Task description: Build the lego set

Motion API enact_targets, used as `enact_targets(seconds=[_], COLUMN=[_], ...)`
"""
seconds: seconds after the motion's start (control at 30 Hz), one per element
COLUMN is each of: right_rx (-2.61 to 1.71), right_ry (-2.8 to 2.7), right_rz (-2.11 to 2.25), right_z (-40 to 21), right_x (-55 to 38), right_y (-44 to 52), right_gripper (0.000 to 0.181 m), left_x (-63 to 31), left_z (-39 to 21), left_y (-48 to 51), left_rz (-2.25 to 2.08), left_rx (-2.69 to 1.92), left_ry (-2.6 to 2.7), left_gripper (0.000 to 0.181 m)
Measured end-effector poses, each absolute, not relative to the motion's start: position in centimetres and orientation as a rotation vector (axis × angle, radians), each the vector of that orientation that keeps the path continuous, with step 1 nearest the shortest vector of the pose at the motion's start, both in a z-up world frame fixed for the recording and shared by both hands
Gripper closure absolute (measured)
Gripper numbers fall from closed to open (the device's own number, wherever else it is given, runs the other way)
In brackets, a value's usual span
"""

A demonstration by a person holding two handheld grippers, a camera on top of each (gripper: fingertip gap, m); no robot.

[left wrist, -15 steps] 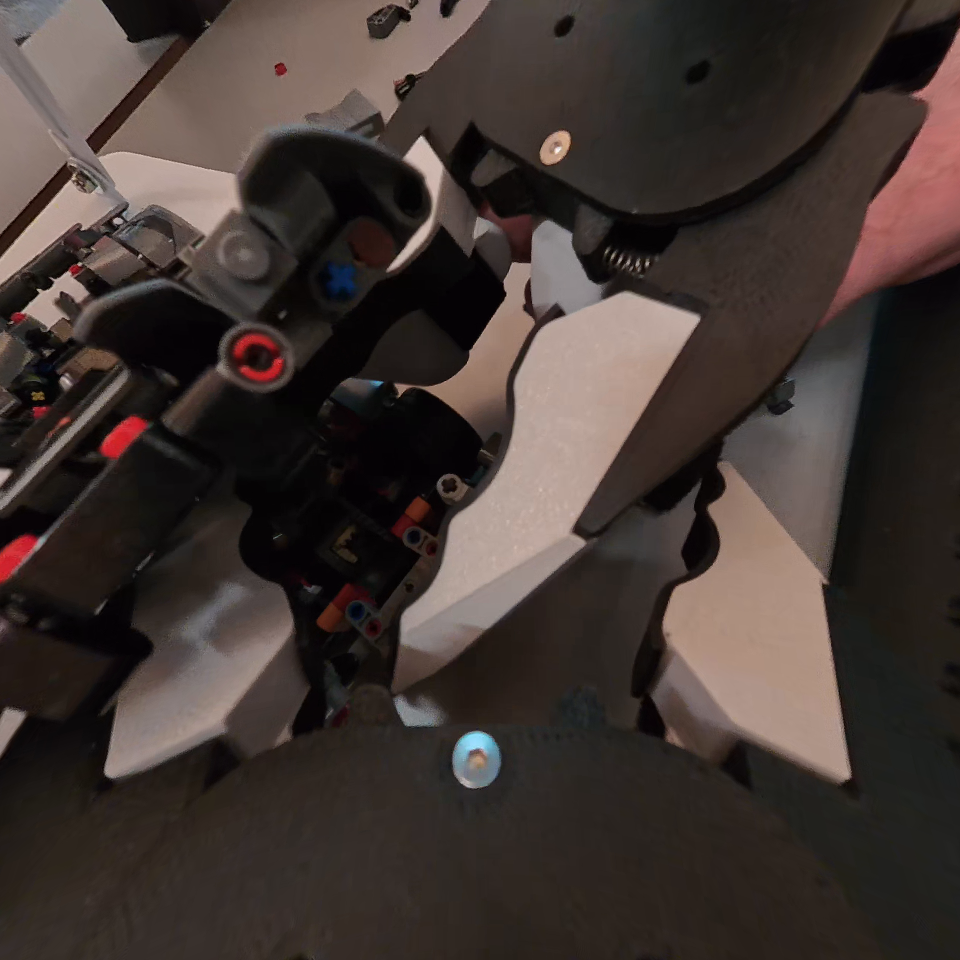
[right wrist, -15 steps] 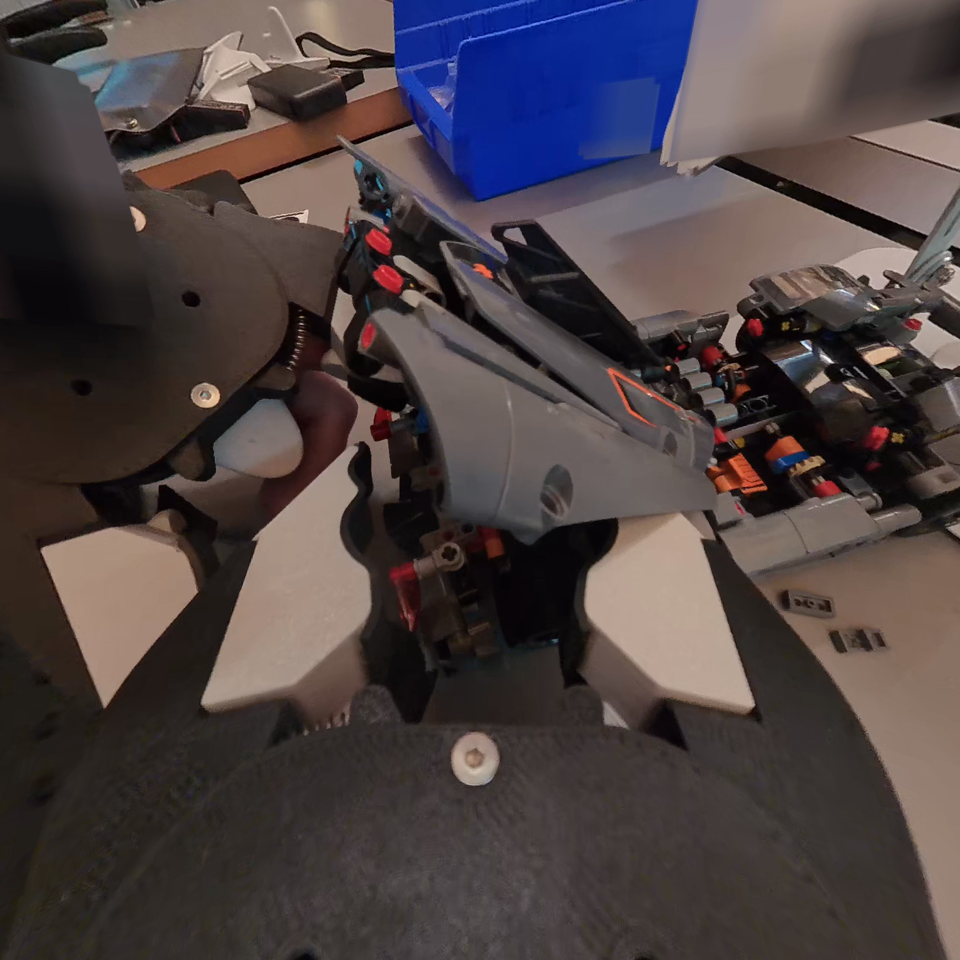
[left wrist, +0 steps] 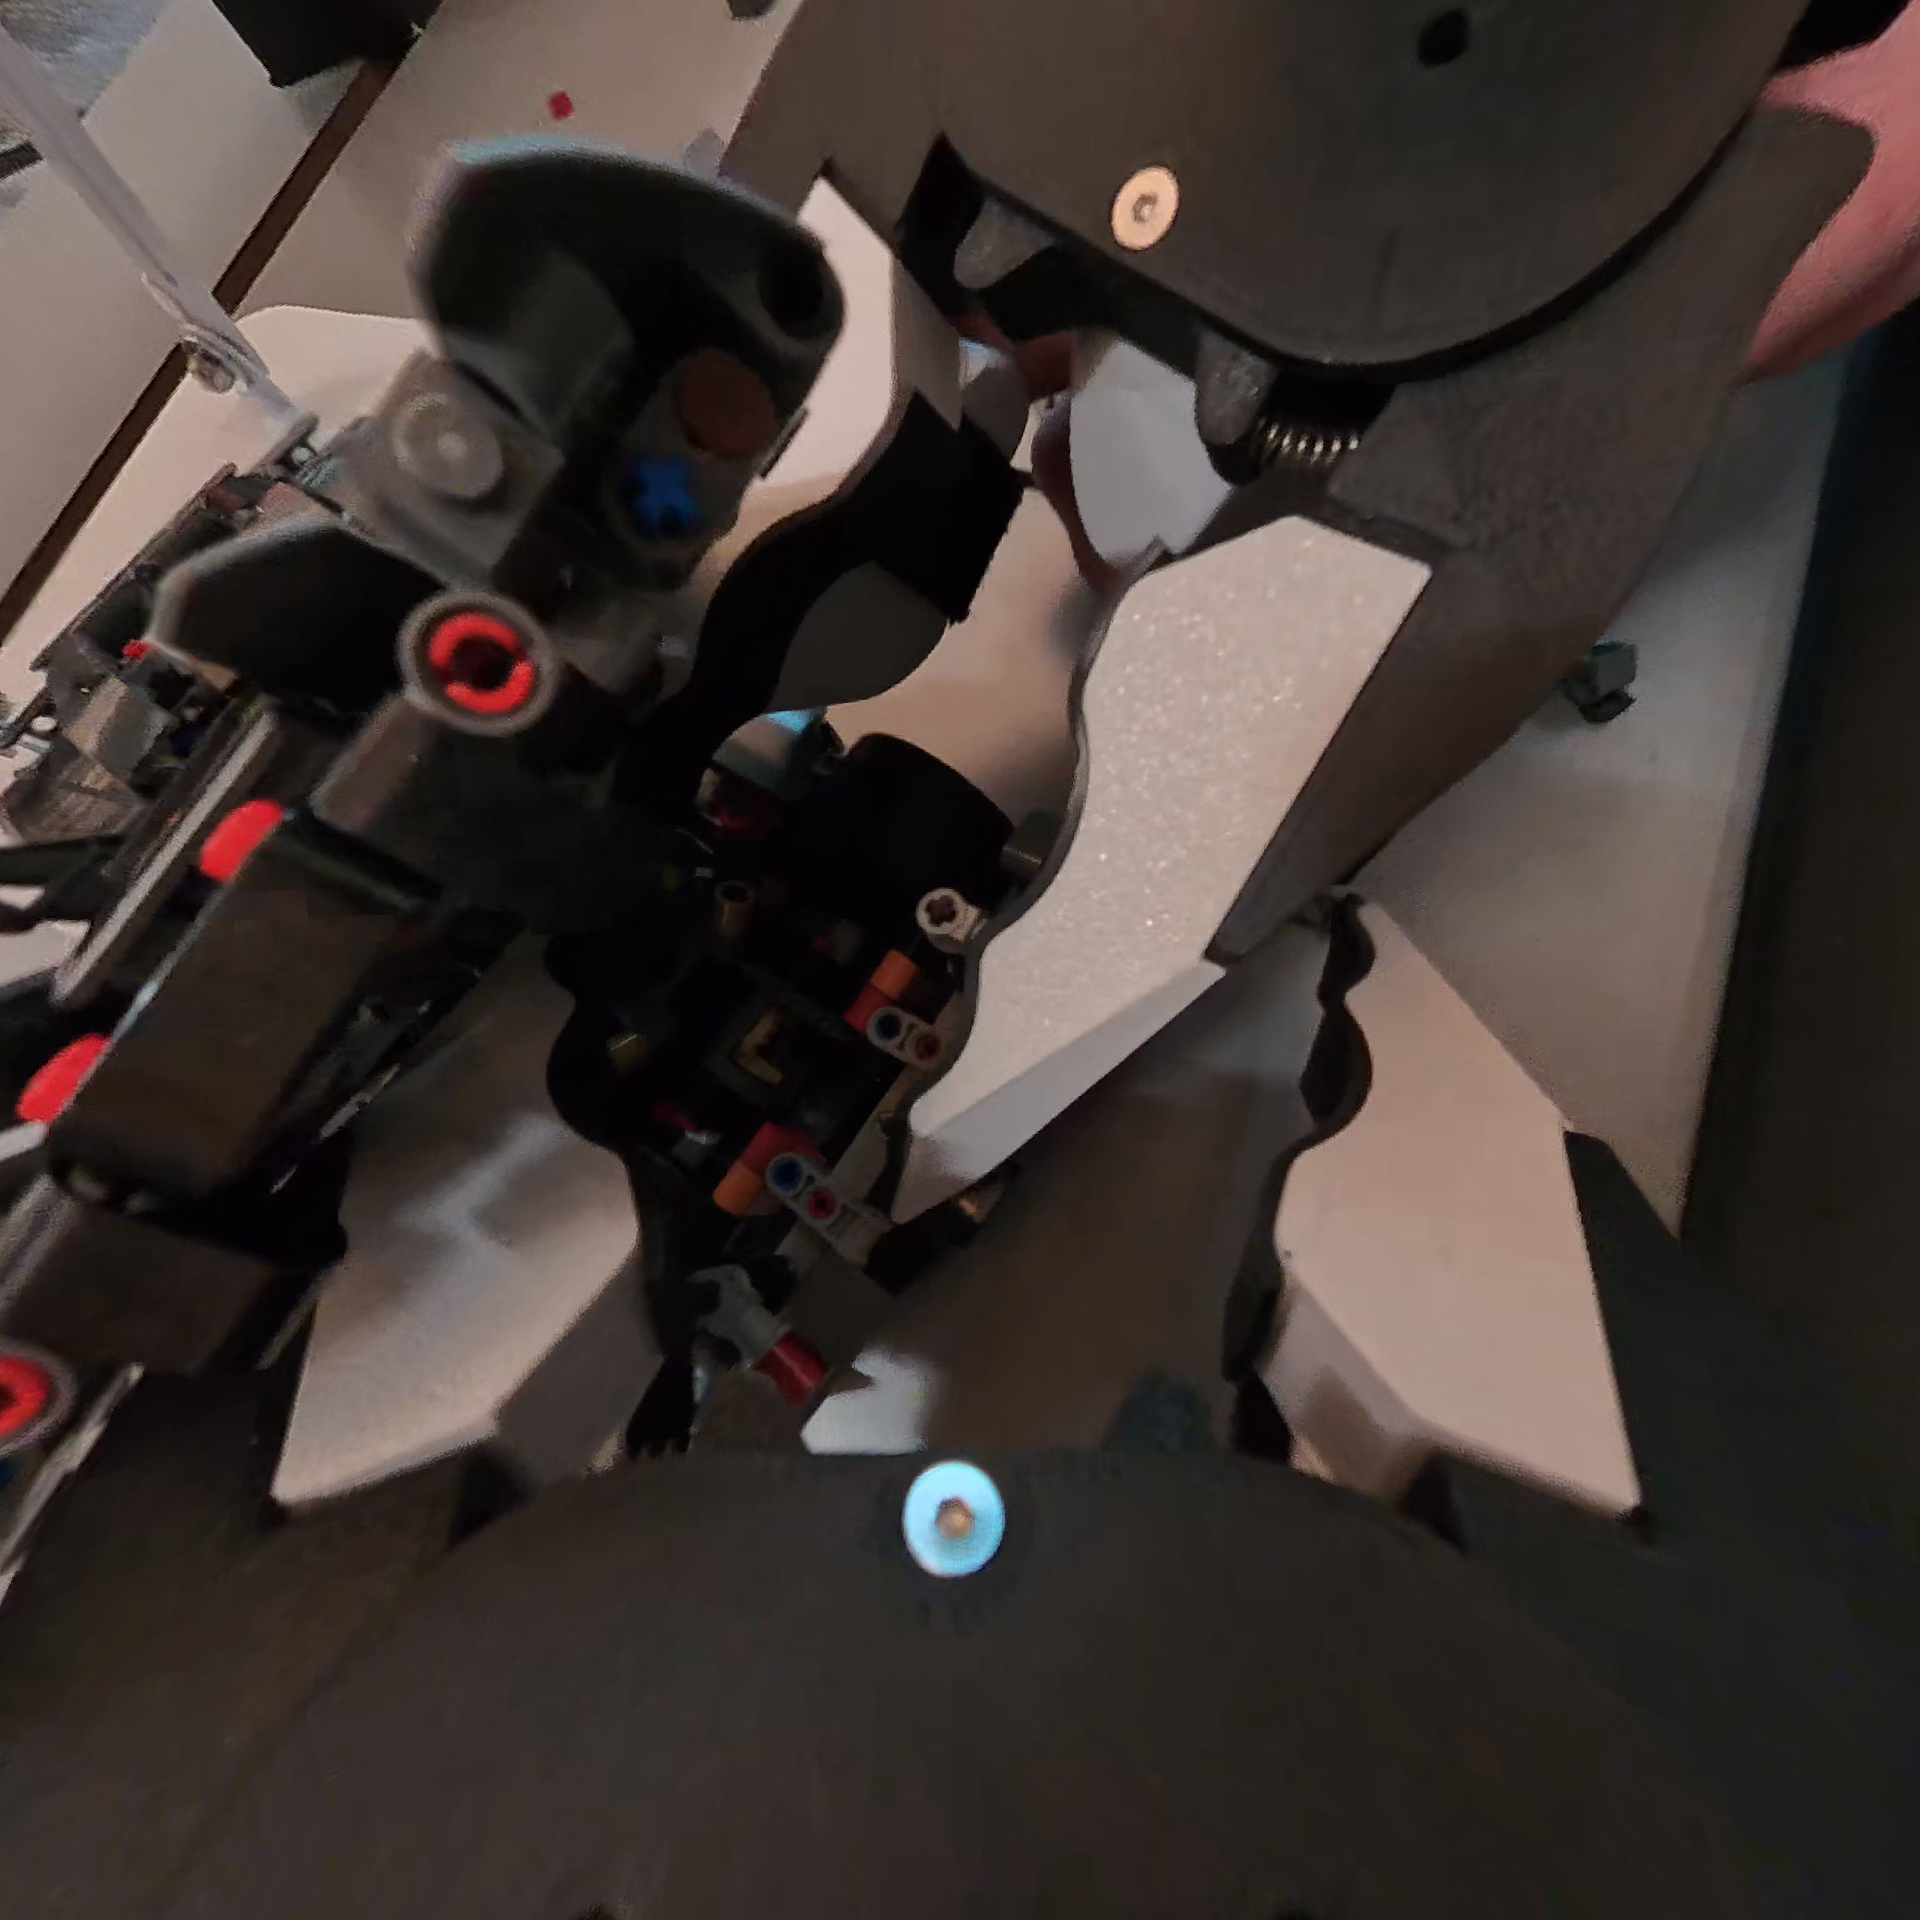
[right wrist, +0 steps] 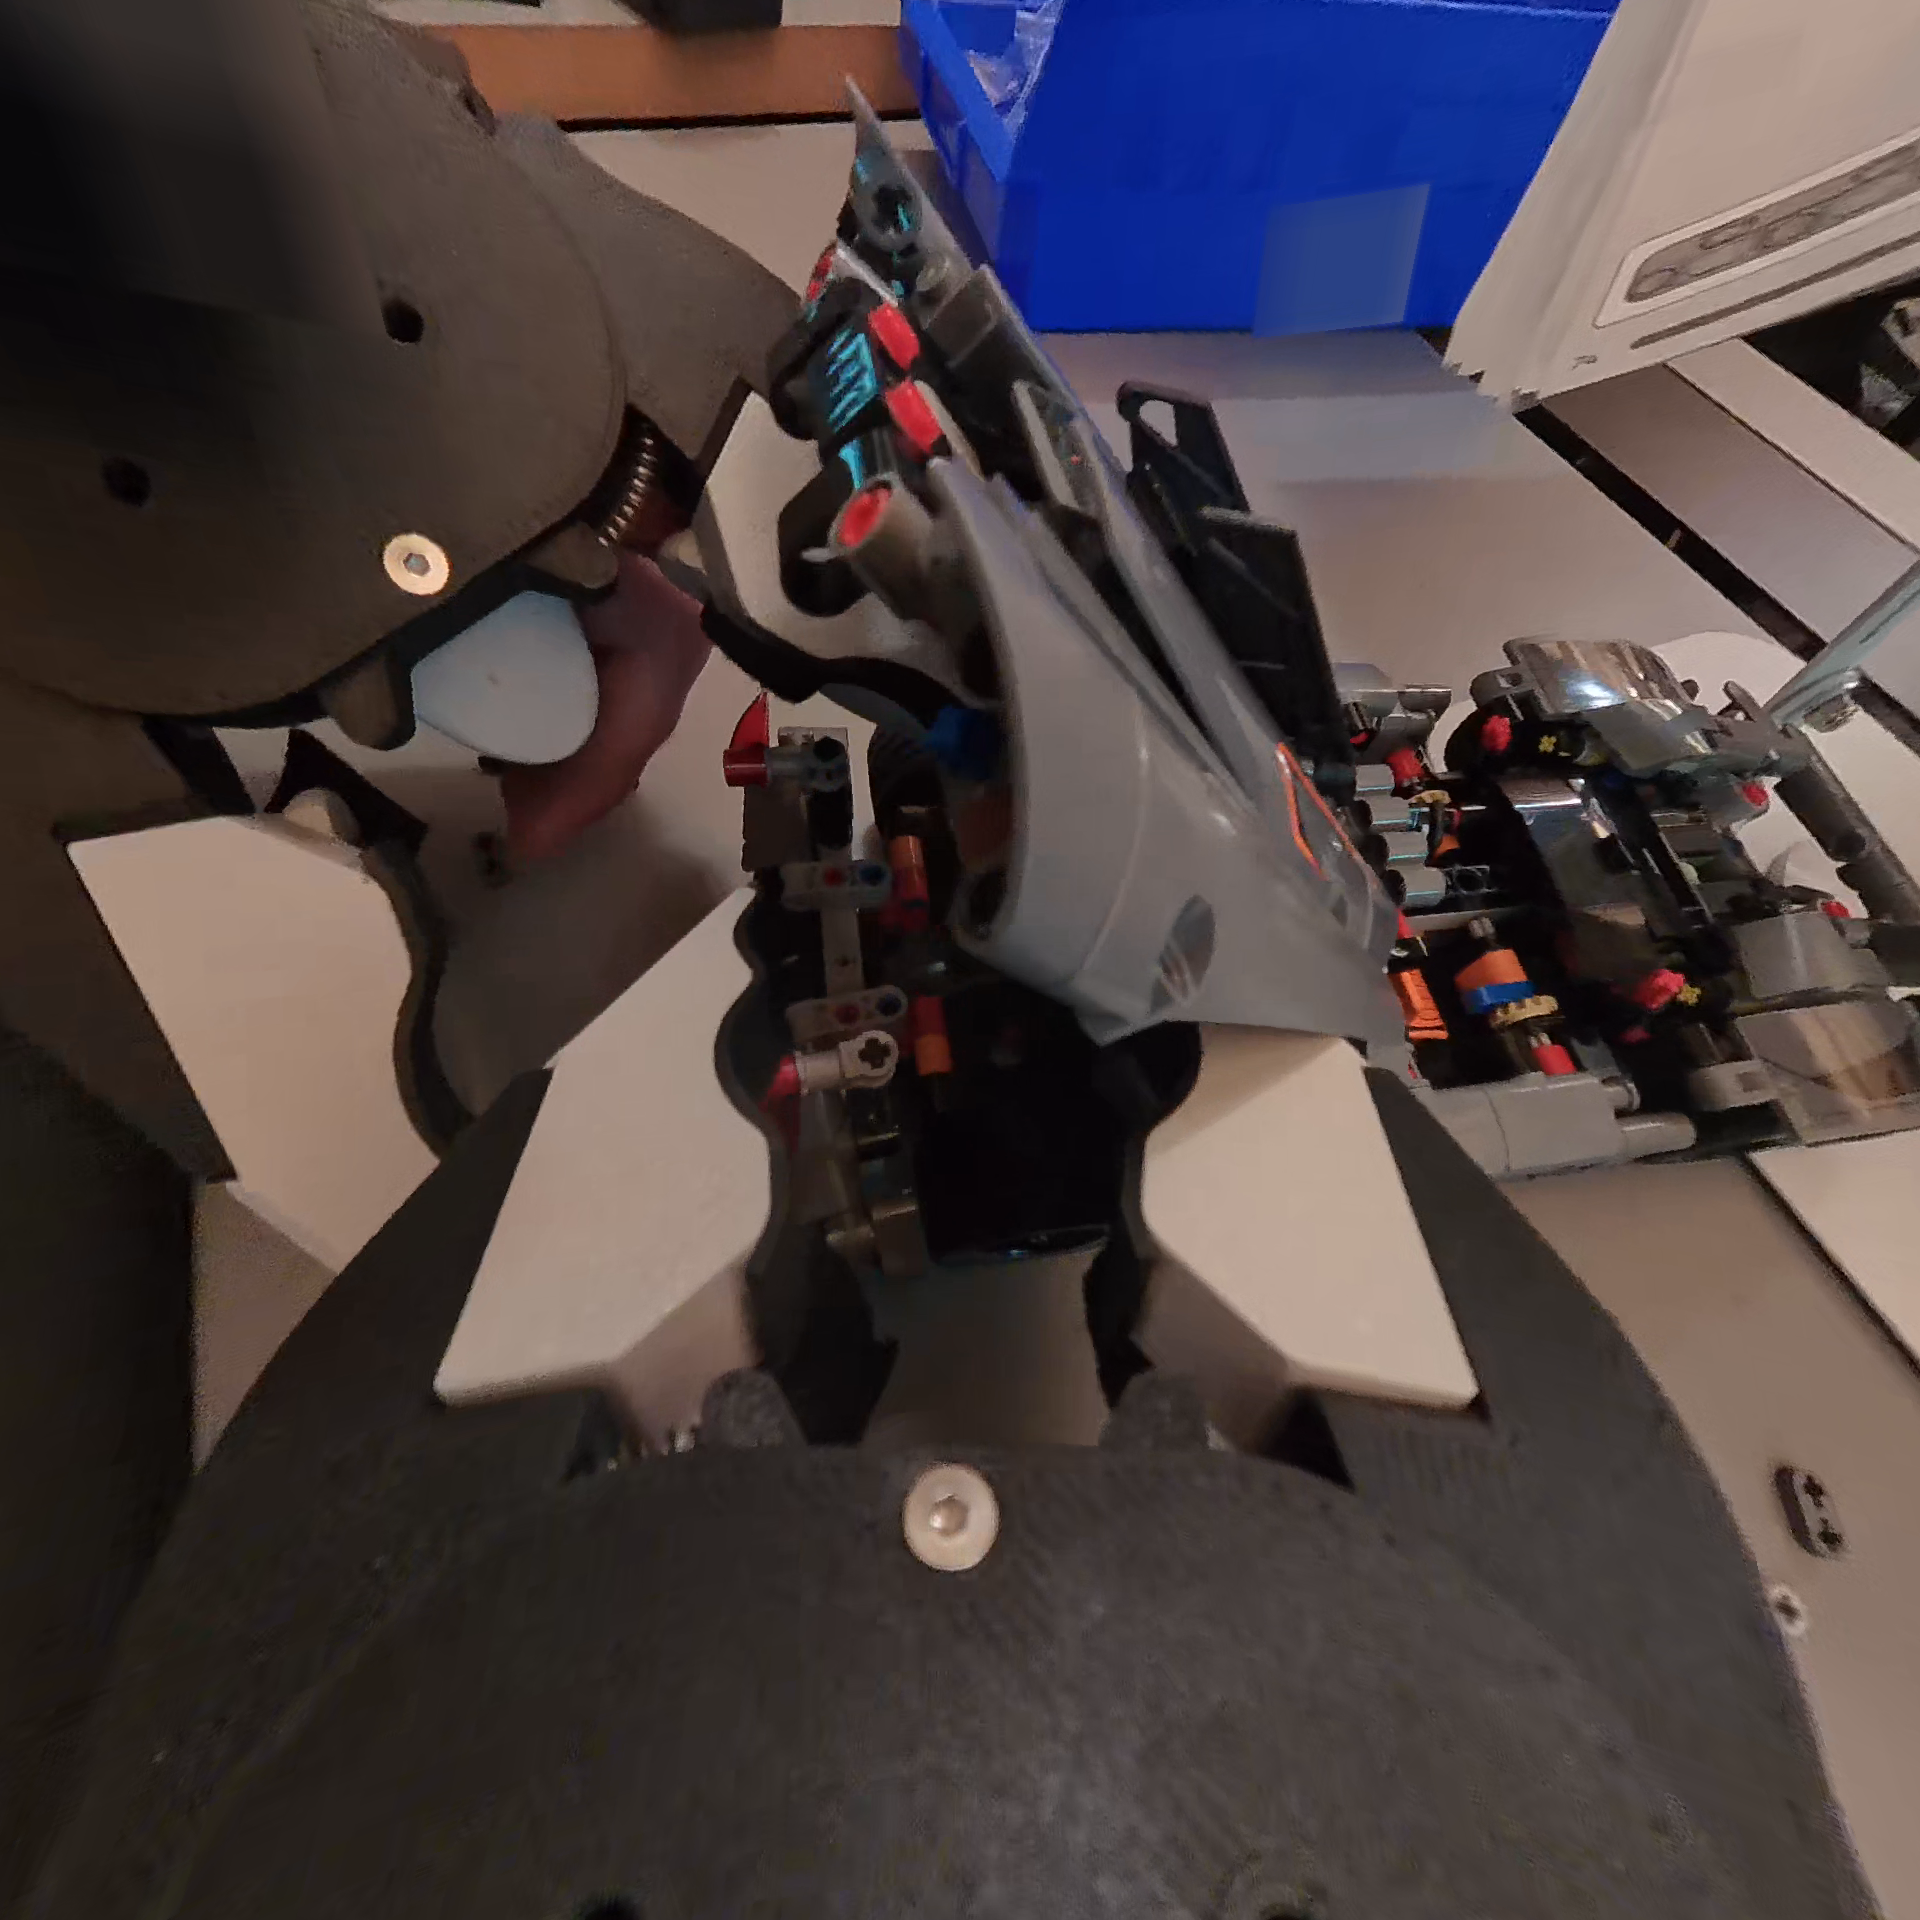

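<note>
A lego sub-assembly (right wrist: 1091, 831), a grey curved fender on black technic beams with red pins, is held tilted up off the table. My right gripper (right wrist: 997, 1049) is shut on its black lower end. In the left wrist view the sub-assembly (left wrist: 790, 1039) sits between my left gripper's (left wrist: 914, 1039) wide-apart jaws, together with the right gripper's white finger (left wrist: 1195, 779). The left gripper's body (right wrist: 312, 416) shows at the left of the right wrist view, one finger against the assembly's far side. The main car chassis (right wrist: 1558, 883) lies on the table to the right.
A blue bin (right wrist: 1247, 156) and a white paper bag (right wrist: 1714, 208) stand behind the chassis. Small loose dark pieces (right wrist: 1813, 1512) lie by my right gripper. A grey piece (left wrist: 1600, 681) and a red piece (left wrist: 559, 102) lie on the white table (right wrist: 1455, 468).
The right gripper has tilted the sub-assembly more upright and moved closer to the blue bin. The left gripper has stayed beside it, its jaws unchanged.
</note>
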State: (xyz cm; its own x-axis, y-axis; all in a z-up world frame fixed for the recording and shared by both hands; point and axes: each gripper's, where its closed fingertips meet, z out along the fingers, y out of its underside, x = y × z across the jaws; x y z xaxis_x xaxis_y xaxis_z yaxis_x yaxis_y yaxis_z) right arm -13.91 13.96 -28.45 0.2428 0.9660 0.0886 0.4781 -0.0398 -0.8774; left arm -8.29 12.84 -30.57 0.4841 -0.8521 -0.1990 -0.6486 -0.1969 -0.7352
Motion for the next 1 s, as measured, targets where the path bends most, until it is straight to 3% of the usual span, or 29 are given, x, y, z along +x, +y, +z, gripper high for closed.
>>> enact_targets(seconds=[0.27,0.77,1.0], right_rx=[-1.584,-1.601,-1.566], right_ry=[-1.477,-1.434,-1.485], right_rz=[0.650,0.621,0.609], right_z=[-28.84,-28.72,-28.85], right_x=[-13.79,-13.97,-13.85], right_y=[13.17,13.51,13.16], right_gripper=[0.110,0.101,0.105], left_x=[-8.93,-8.65,-9.04], left_z=[-30.54,-30.34,-30.23], left_y=[12.74,13.11,12.77], left_rz=[-0.270,-0.229,-0.231], left_rx=[-1.933,-1.877,-1.872], left_ry=[1.252,1.254,1.272], left_gripper=[0.060,0.044,0.055])
